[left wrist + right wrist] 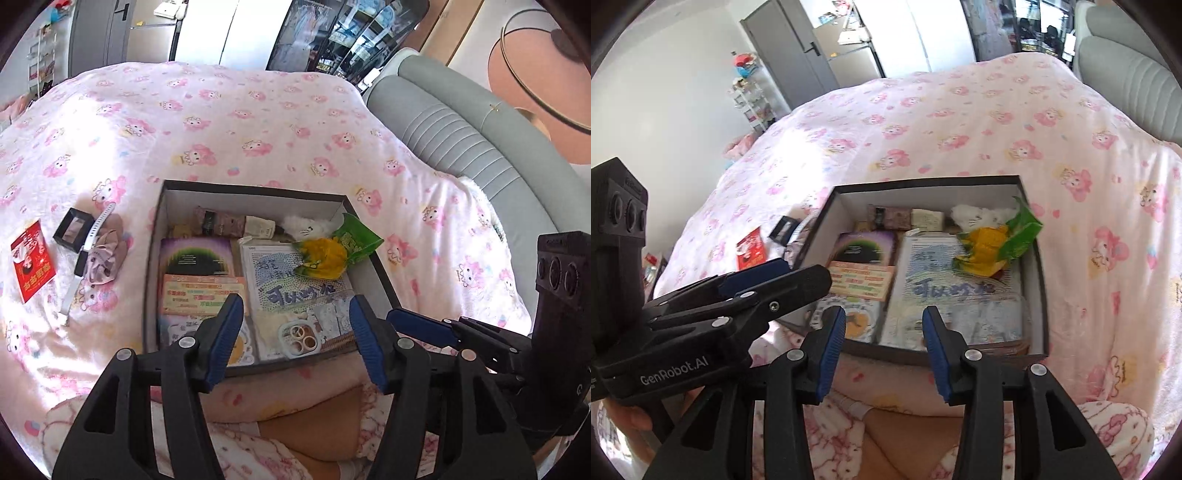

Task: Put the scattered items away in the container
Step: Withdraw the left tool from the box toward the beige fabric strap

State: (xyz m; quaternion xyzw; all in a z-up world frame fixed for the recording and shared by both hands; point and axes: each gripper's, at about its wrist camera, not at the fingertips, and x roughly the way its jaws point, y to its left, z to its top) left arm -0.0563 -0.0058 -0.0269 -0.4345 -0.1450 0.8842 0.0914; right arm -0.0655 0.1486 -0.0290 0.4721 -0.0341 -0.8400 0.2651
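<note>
Nearest of all, the left gripper [295, 332] hangs over the near edge of the box [255, 192] with its blue pads spread wide and nothing between them; the right gripper [884, 345] hovers beside it, also released and empty.

Going left to right across the bed [258, 110], with its pink cartoon-print cover, a red packet [33, 266] lies farthest left, then a small dark square case [73, 229], then a white watch strap [90, 243] draped over a mauve scrunchie [107, 254]. These four are on the cover just left of the box, outside it.

That box is dark outside, pale inside, lidless, and sits on the bed right in front of the person's lap. Inside, on its left, a purple card [195, 254] and an orange printed card [203, 291] overlap; in the middle lies a sheet with blue lettering [295, 280] and a white case with rings [301, 338]; along the back wall, a patterned pouch [221, 221] and a white plush [310, 227]; to the right, a yellow and green wrapper [332, 254].

Print on the cards is too small to read. From the right wrist view the box wall and the left gripper hide most of the scrunchie and strap, and the near items are blurred.
</note>
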